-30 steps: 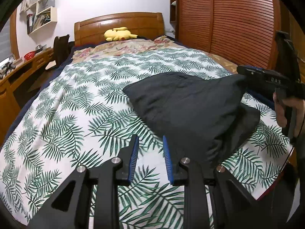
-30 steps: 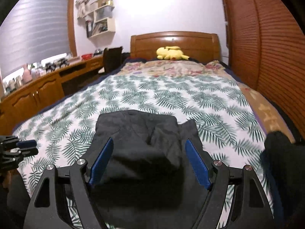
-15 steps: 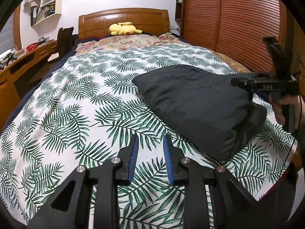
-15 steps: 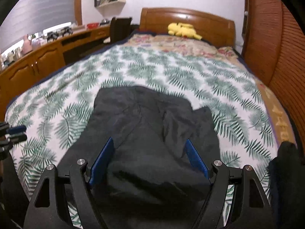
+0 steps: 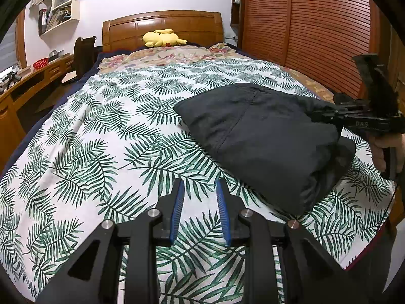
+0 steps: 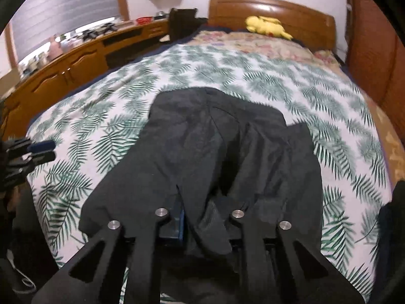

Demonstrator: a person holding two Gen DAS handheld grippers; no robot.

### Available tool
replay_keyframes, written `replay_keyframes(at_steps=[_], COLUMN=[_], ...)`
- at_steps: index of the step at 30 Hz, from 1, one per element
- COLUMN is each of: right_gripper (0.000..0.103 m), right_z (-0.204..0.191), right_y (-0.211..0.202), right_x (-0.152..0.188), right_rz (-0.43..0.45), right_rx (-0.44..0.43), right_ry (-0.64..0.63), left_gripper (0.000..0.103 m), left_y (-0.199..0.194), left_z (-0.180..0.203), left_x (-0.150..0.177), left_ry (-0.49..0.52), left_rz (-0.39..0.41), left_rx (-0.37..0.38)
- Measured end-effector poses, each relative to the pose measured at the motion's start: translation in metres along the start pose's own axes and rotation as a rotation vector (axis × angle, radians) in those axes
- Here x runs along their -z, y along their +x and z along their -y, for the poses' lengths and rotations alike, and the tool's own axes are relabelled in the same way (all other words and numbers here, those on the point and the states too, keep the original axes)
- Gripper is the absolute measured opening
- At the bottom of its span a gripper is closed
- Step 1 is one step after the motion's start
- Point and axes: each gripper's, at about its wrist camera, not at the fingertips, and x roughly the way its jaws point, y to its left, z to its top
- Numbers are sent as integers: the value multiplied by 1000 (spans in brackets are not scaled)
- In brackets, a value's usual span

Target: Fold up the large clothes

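Note:
A dark folded garment [image 5: 263, 136] lies on the right half of the bed with the palm-leaf cover [image 5: 106, 136]. My left gripper [image 5: 200, 202] hovers over bare cover left of the garment, its jaws a narrow gap apart and empty. In the right wrist view the garment [image 6: 217, 147] fills the middle, and my right gripper [image 6: 202, 212] is shut on a bunched fold of its near edge. The right gripper also shows in the left wrist view [image 5: 329, 116] at the garment's right end. The left gripper shows in the right wrist view [image 6: 38, 149] at the far left.
A yellow plush toy [image 5: 162, 38] lies by the wooden headboard [image 5: 162, 25]. A wooden desk [image 6: 76, 58] with small items runs along the left side, with a dark chair [image 5: 83, 53]. A slatted wooden wardrobe [image 5: 303, 25] stands right of the bed.
My right gripper has closed from wide open onto the garment's near edge and pushed forward. My left gripper has drawn back leftward off the garment, its narrow gap unchanged.

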Motion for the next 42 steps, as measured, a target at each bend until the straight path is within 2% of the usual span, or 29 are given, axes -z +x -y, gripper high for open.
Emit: replay_keyframes(at_steps=[5, 10, 15, 17, 19, 21, 23, 24, 25, 26, 28, 33, 36, 37, 38, 39, 40, 41, 42], right_gripper=[10, 9, 9, 9, 12, 20, 46, 53, 68, 78, 85, 94, 94, 91, 75, 65, 48, 39, 34], right_z=[-13, -21, 14, 40, 53, 61, 63, 65, 67, 69, 76, 94, 107, 109, 111, 111, 110, 107, 102], right_y=[-31, -57, -82, -77, -64, -50, -47, -44, -43, -41, -37, -16, -8, -5, -3, -2, -1, -1, -2], right_x=[-10, 3, 33, 55, 74, 90, 95, 95, 95, 95, 97, 105, 115, 116, 116, 115, 114, 113, 110], right_rz=[69, 109, 145, 105, 54, 17, 19, 15, 13, 15, 0, -52, -80, -86, -86, -83, -78, -72, -69], right_rx=[23, 50, 139, 140, 158, 193, 247, 281, 315, 344, 357, 280, 181, 156, 112, 51, 4, -17, -10], right_ry=[-54, -68, 32, 134, 183, 224, 253, 264, 269, 275, 297, 386, 469, 483, 493, 506, 516, 505, 473], left_gripper=[24, 24, 25, 26, 31, 32, 34, 35, 35, 35, 35, 37, 37, 37, 37, 37, 36, 33, 18], left_y=[2, 8, 23, 39, 57, 81, 109, 122, 136, 153, 183, 248, 261, 264, 267, 270, 272, 276, 278], left_z=[3, 10, 27, 34, 40, 47, 53, 54, 55, 55, 50, 35, 33, 35, 39, 41, 42, 41, 40], left_x=[-4, -10, -36, -55, -74, -95, -114, -120, -126, -132, -140, -146, -145, -145, -146, -147, -147, -149, -150], left_ry=[8, 18, 46, 55, 57, 70, 82, 85, 87, 84, 74, 19, -10, 2, 28, 47, 49, 33, 8], left_rz=[9, 14, 29, 32, 28, 24, 14, 8, -4, -23, -54, -164, -178, -186, -194, -197, -203, -218, -233], left_rx=[8, 35, 88, 121, 145, 148, 148, 152, 151, 142, 143, 154, 186, 187, 183, 181, 187, 208, 249])
